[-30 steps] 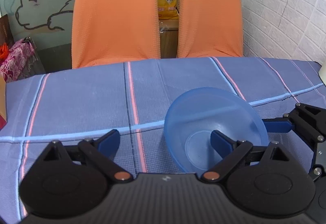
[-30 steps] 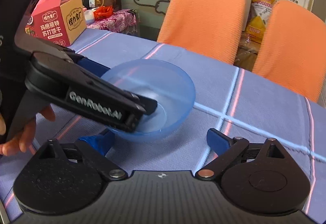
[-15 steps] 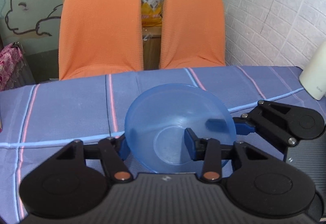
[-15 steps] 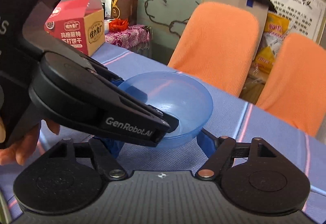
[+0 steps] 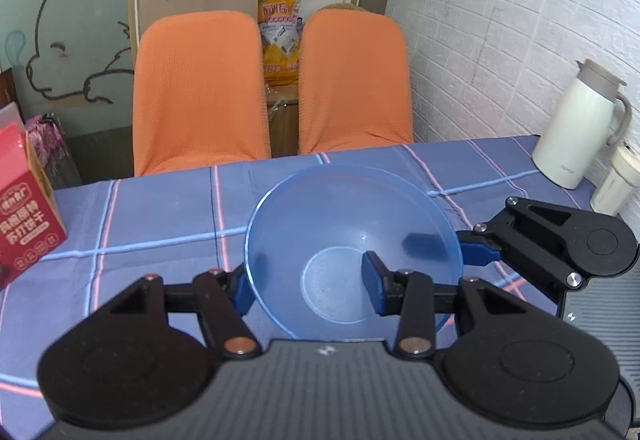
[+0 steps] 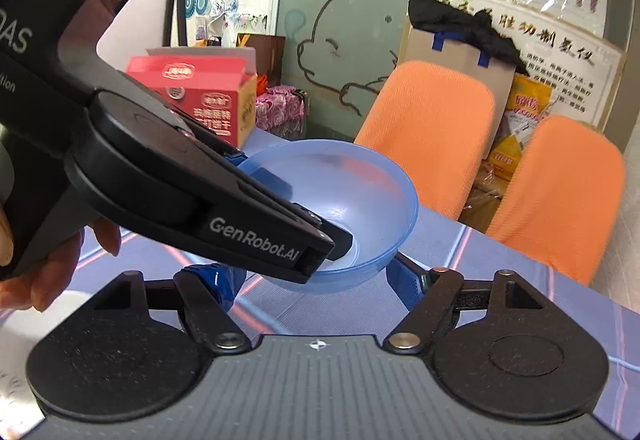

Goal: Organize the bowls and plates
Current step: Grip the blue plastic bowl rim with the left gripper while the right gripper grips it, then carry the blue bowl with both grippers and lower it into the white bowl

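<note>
1. Left wrist view gives us the translucent blue bowl (image 5: 352, 240) straight ahead, framed by our left gripper (image 5: 308, 284).
2. We see one blue fingertip (image 5: 374, 282) inside the bowl near its flat base and the other outside the left wall, so the left gripper is closed on that wall and rim.
3. From the right wrist view the bowl (image 6: 352, 196) appears lifted clear of the blue striped tablecloth (image 6: 532, 272), tilted a little, with the left gripper (image 6: 296, 208) reaching in from the left and one arm dipping into it.
4. Our right gripper (image 6: 316, 276) sits just under and before the bowl, its fingers spread wide to either side of the base; we cannot see either pad pressing on the bowl.
5. In the left wrist view the right gripper (image 5: 476, 252) comes in from the right, a blue tip just beside the outer rim; whether it touches we cannot tell.
6. A hand (image 6: 60, 260) holds the left gripper's handle at the left edge of the right wrist view.
7. Behind the table we see two orange chairs (image 5: 200, 92), a red carton (image 5: 28, 224) on the left and a cream jug (image 5: 576, 132) on the right by the white brick wall.
</note>
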The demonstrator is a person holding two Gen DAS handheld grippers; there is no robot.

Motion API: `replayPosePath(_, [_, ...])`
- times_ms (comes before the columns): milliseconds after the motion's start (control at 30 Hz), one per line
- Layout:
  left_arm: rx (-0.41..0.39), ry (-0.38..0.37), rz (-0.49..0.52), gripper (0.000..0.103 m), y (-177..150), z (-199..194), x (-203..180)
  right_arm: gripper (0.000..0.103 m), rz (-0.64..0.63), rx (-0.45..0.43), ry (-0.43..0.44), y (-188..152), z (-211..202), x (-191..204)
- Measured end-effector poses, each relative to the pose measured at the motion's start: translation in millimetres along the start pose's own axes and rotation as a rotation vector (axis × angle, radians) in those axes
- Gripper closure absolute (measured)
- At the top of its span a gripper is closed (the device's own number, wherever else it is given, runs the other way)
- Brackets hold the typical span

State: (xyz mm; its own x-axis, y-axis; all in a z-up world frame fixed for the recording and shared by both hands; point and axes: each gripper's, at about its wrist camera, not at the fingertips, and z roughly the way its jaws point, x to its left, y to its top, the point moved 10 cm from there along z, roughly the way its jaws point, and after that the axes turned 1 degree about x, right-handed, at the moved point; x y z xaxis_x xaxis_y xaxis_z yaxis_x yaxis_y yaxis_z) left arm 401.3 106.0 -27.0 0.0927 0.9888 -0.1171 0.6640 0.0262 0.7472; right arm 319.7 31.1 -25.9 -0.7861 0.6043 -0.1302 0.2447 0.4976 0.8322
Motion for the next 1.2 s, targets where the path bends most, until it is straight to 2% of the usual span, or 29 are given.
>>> replayPosePath(267, [-0.019, -0.037, 0.058, 0.060, -30.7, -47.7, -56.5, 0.039, 0.010, 0.004, -0.034, -28.3, -61.1, 10.0])
replayPosePath(567, [-0.004, -0.190, 0.161, 0.054, -83.3, -57.8, -155.8, 0.039, 0.088, 0.051, -0.152, -92.7, -124.3, 1.6])
replayPosePath(667, [0.015, -0.202, 0.215, 0.053, -102.2, -52.3, -180.9, 0.039, 0.128, 0.070, -0.163, -113.3, -127.5, -2.3])
replayPosePath(767, [0.045, -0.196, 0.229, 0.052, -121.0, -43.0, -187.2, 0.038, 0.160, 0.092, -0.149, -130.1, -121.2, -2.1])
replayPosePath(933, [0.102, -0.199, 0.186, 0.051, -136.8, -28.0, -172.9, 0.039, 0.169, 0.107, -0.109, -142.7, -105.0, 2.3])
replayPosePath(1100, [0.098, -0.181, 0.204, 0.052, -138.9, -21.5, -165.9, 0.038, 0.173, 0.105, -0.107, -152.0, -106.1, 3.9])
replayPosePath(1200, [0.126, -0.222, 0.179, 0.049, -143.2, -18.4, -162.8, 0.038, 0.174, 0.113, -0.120, -157.9, -111.6, 3.6])
